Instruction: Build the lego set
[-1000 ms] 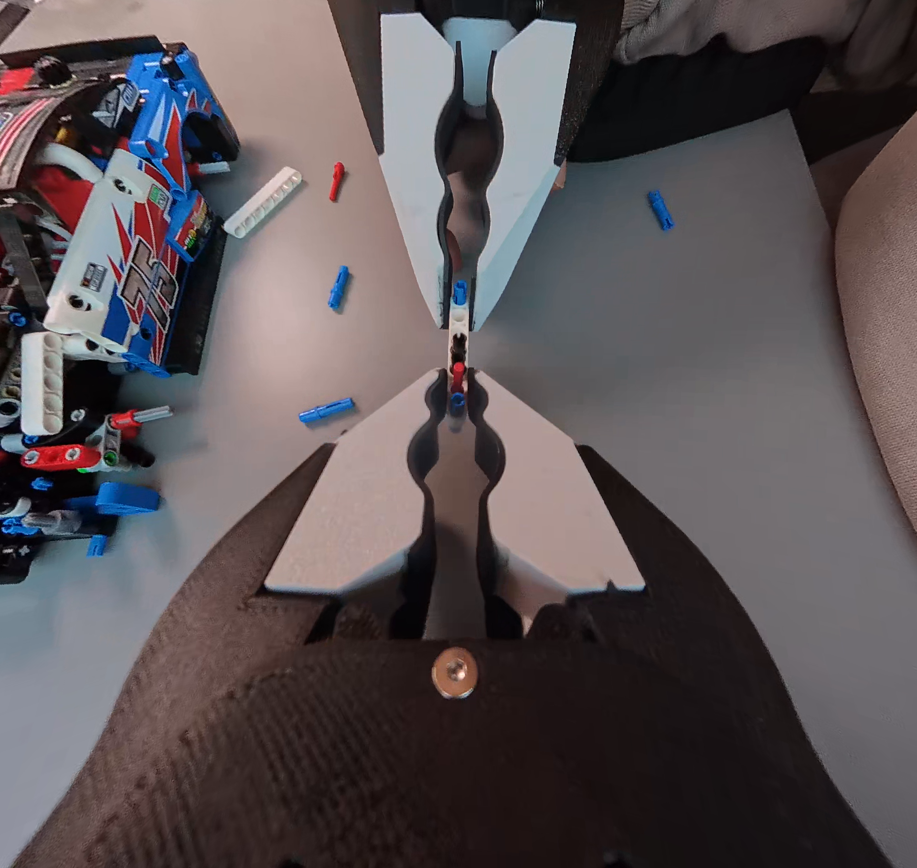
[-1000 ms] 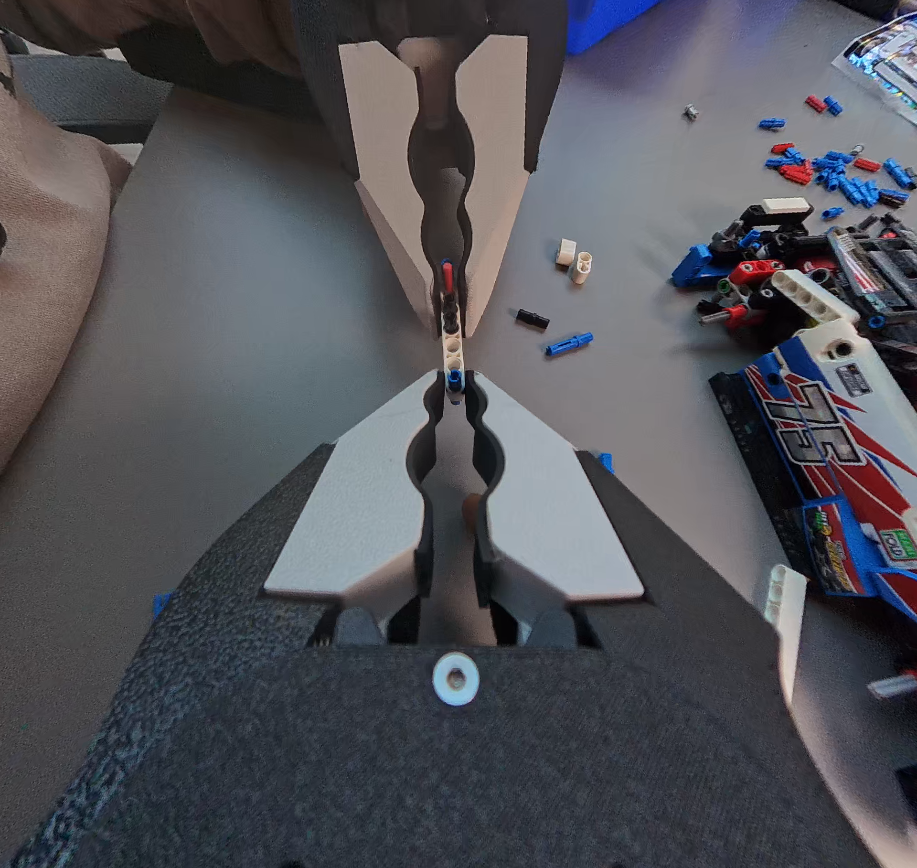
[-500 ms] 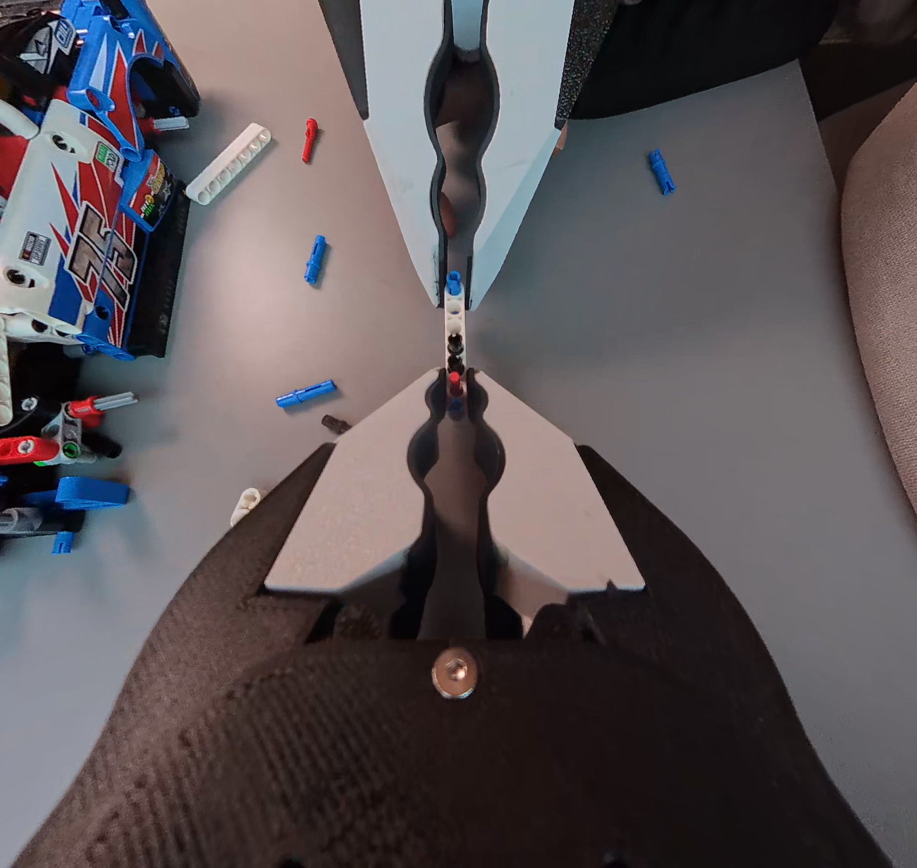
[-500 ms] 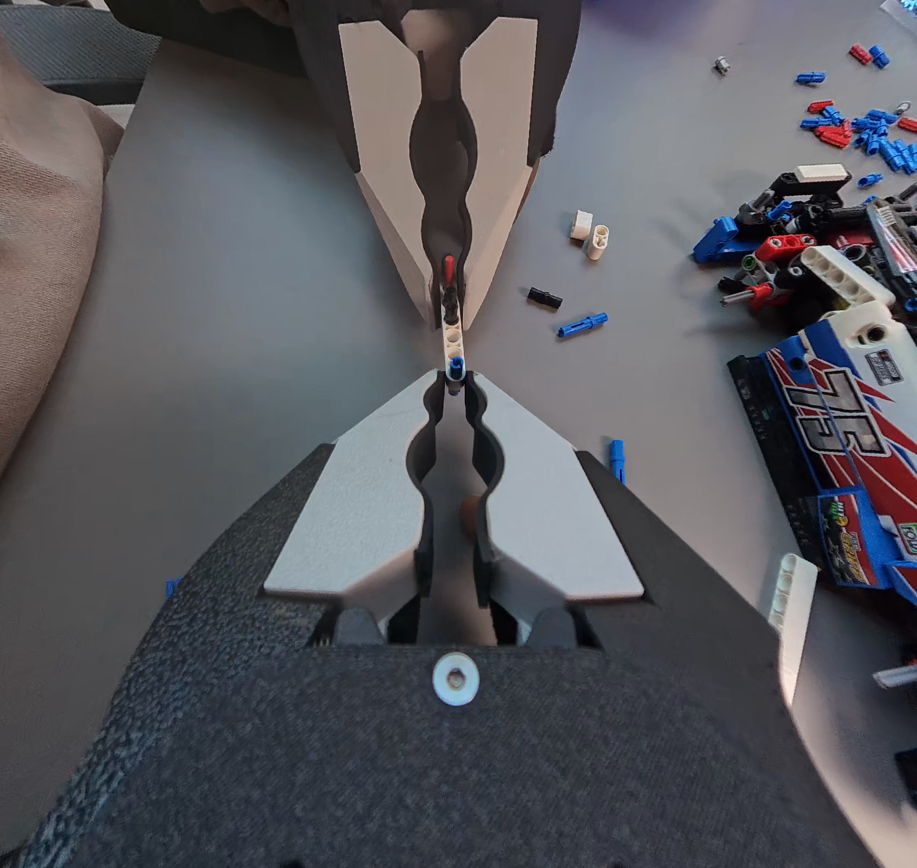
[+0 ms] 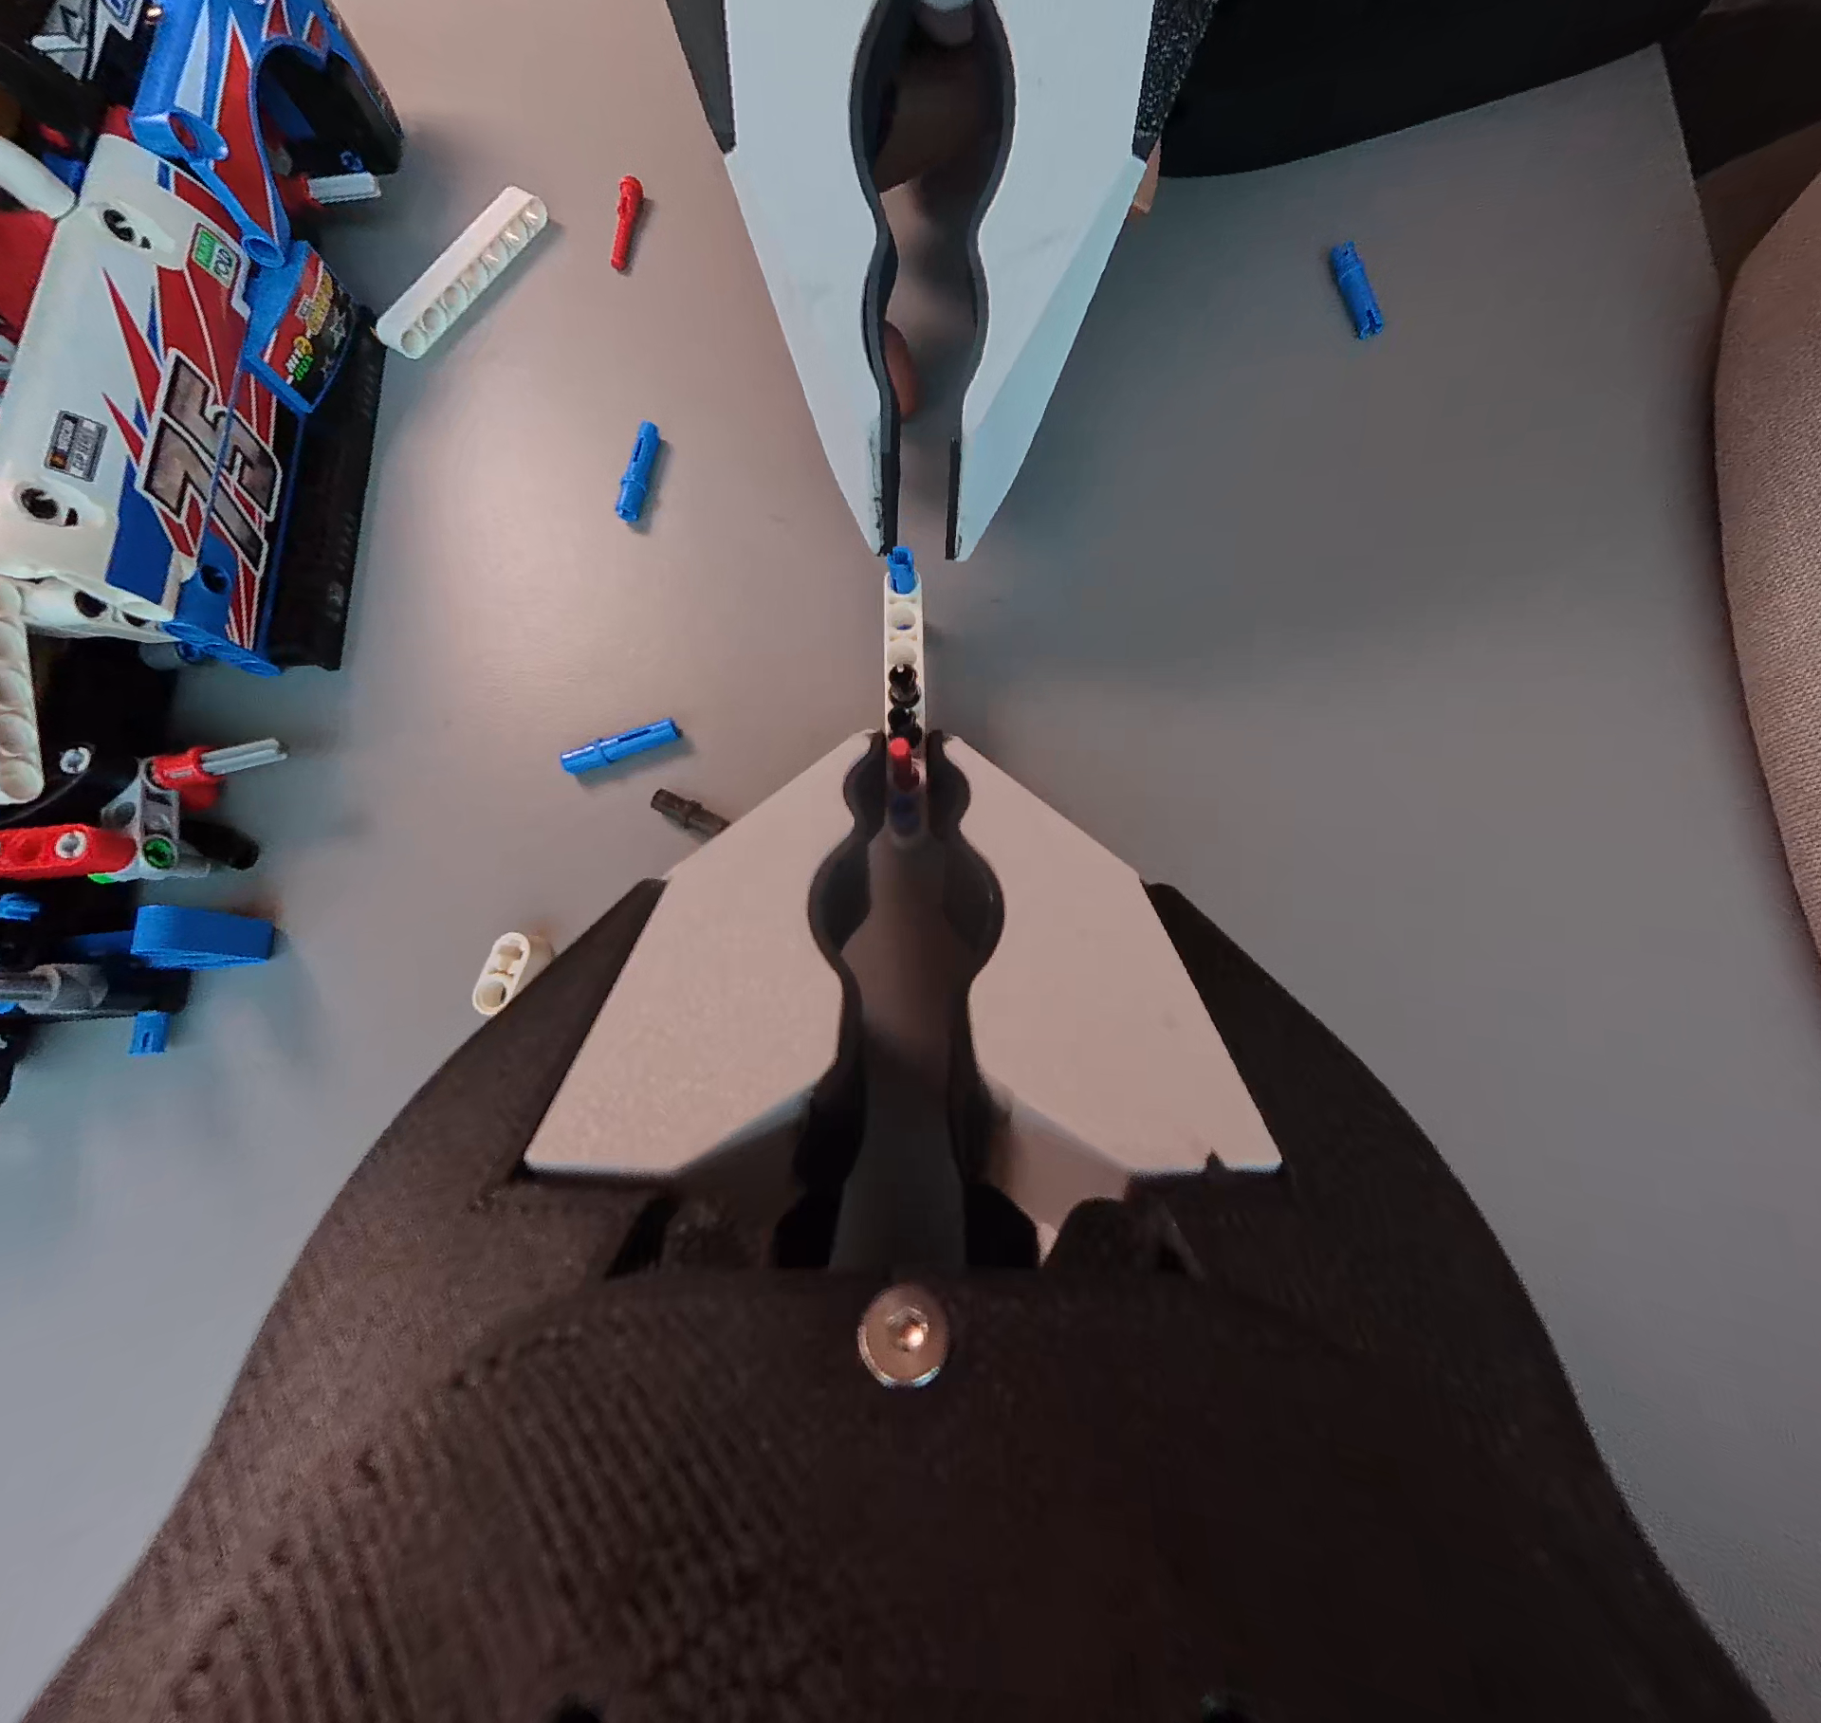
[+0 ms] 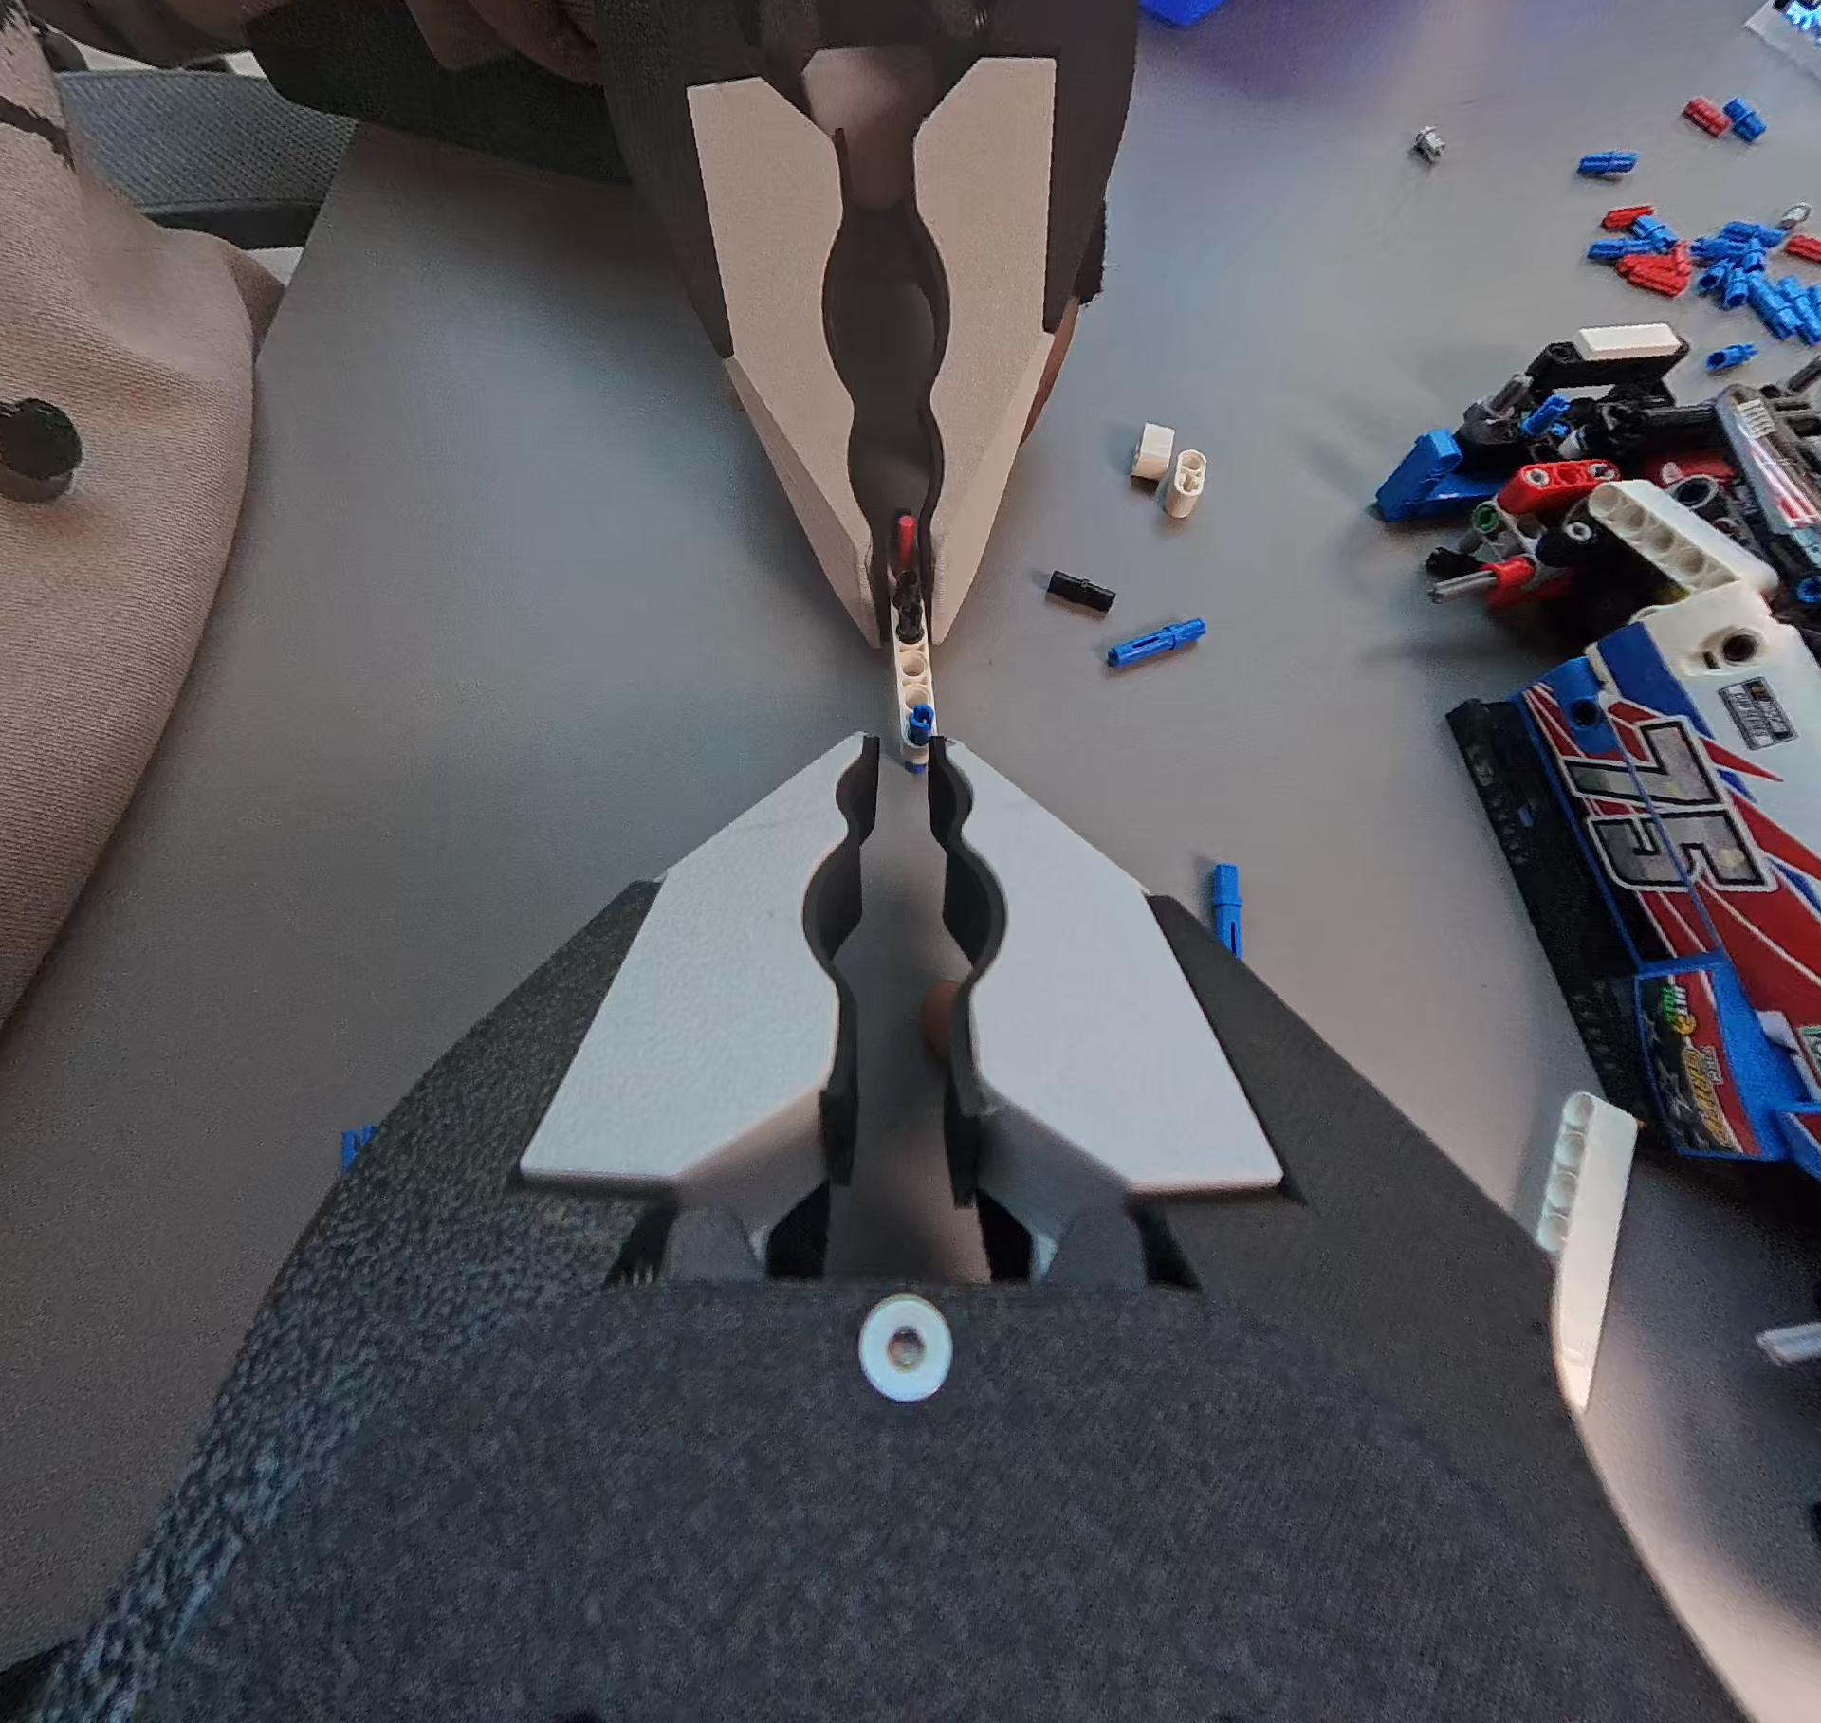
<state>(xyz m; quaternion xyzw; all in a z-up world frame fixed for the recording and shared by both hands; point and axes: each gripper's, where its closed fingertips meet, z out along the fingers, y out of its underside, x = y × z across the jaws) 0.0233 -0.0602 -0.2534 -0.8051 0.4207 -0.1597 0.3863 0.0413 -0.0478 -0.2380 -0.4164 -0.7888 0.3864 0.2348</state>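
A short white beam (image 5: 904, 631) carries a blue pin at one end, black pins in the middle and a red pin at the other end. My left gripper (image 5: 902, 755) is shut on its red-pin end and holds it above the grey table. The beam (image 6: 913, 671) also shows in the right wrist view, sticking out of the left gripper (image 6: 902, 631). My right gripper (image 6: 902, 750) faces it with its jaws slightly apart. The blue-pin end sits just at its tips, not clamped. The right gripper (image 5: 916, 548) shows the same gap in the left wrist view.
The blue, white and red lego car (image 5: 148, 395) lies to one side, also in the right wrist view (image 6: 1675, 838). Loose pins (image 5: 621, 748), a white beam (image 5: 463, 272) and a pile of pins (image 6: 1734, 267) lie around. A person's beige clothing (image 6: 99, 493) is at the table edge.
The right gripper has opened slightly and let go of the beam's blue-pin end, which now sits at its tips. The left gripper still holds the beam.
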